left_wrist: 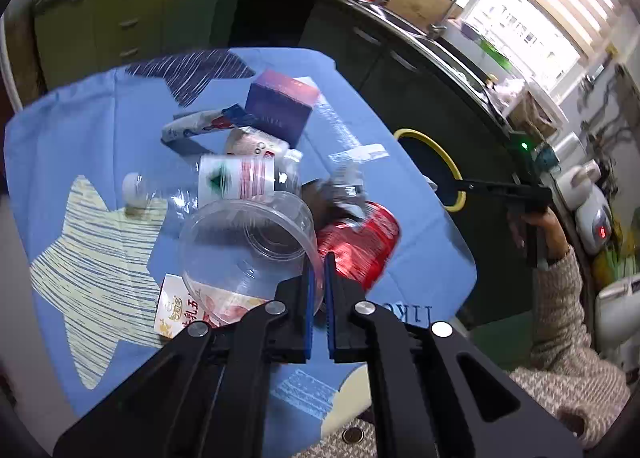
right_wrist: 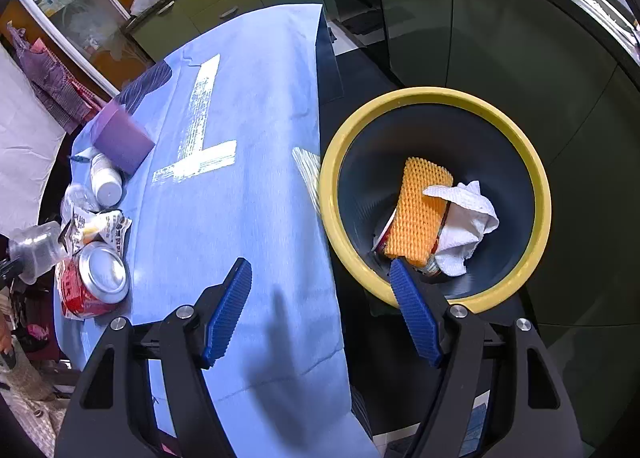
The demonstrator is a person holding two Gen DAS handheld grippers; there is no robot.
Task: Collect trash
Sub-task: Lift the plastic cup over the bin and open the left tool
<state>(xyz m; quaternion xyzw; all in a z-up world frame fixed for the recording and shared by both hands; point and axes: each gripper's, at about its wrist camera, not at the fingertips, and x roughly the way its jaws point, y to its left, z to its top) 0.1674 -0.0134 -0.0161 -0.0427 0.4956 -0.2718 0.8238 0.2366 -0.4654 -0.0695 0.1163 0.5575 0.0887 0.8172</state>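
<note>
Left gripper [left_wrist: 319,286] clamped on the cup [left_wrist: 248,246] rim; right gripper [right_wrist: 320,290] wide apart, holding nothing.

The clear cup tilts over a carton [left_wrist: 180,310], beside a red can [left_wrist: 360,246] and bottle [left_wrist: 236,177] on the blue cloth [left_wrist: 100,129]. The bin [right_wrist: 532,185] beside the table holds 1 orange net [right_wrist: 420,213] and a tissue [right_wrist: 468,221].

Trash crowds the tablecloth's [right_wrist: 256,185] far side around the red can [right_wrist: 94,286], while its stretch beside the yellow-rimmed bin [right_wrist: 532,177] lies bare.
</note>
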